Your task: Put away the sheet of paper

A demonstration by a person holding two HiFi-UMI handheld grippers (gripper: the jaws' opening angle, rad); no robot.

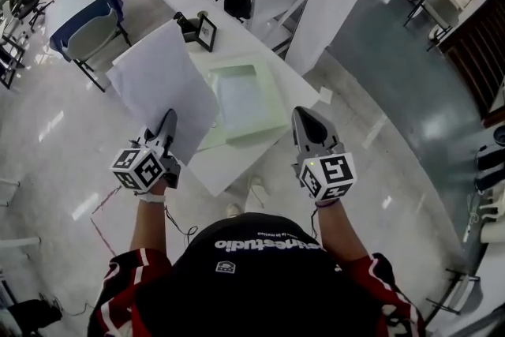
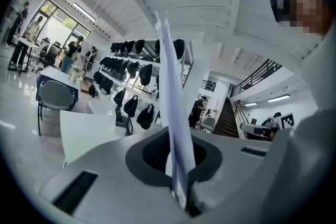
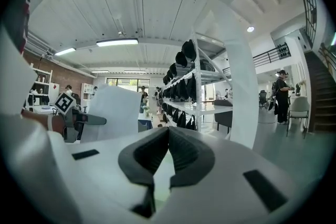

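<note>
Left hand-held gripper [image 1: 169, 121] clamped tight on the near edge of the white sheet of paper [image 1: 162, 75], held raised over the white counter's [image 1: 211, 168] left edge, beside the pale green tray [image 1: 245, 100]. Right hand-held gripper [image 1: 303, 114] closed, empty, at the counter's right edge; glossy grey floor [image 1: 379, 91] open on both sides.

Open from above at tray [image 1: 246, 102], mid table [image 1: 225, 170]. Passable along bare front edge. Blocked at far end by picture frame [image 1: 207, 33] and black holder [image 1: 186, 24]. Hemmed on right by white column [image 1: 339, 4] past table edge. Screened on left by raised sheet of paper [image 1: 162, 79], up to tray's rim.
</note>
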